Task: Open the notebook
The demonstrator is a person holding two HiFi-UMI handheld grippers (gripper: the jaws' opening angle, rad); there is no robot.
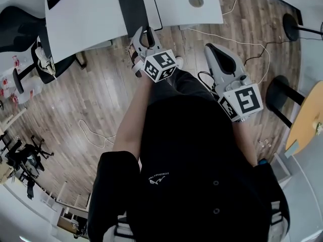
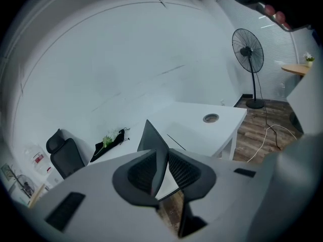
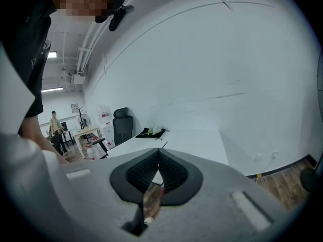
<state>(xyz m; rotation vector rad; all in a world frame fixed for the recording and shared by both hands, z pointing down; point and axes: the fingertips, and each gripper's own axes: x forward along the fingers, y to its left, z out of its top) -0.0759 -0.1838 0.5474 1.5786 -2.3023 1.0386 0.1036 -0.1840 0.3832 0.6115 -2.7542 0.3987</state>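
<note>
The notebook lies on the white table (image 1: 91,14), with its black cover (image 1: 132,6) lifted up from the white pages (image 1: 153,9). My left gripper (image 1: 143,33) is at the table's near edge, shut on the cover's edge. In the left gripper view the black cover (image 2: 150,135) stands upright between the two pads of the left gripper (image 2: 161,154). My right gripper (image 1: 212,49) hangs over the wooden floor to the right of the table, apart from the notebook. In its own view the right gripper (image 3: 158,154) has its tips together with nothing in them.
A black pouch with something green (image 2: 108,141) lies at the table's far end, and a round cable hole (image 1: 196,0) is to the notebook's right. A black office chair (image 1: 20,26) stands at the left. Cables (image 1: 242,39), a standing fan (image 2: 248,52) and a round wooden table (image 1: 308,117) are at the right.
</note>
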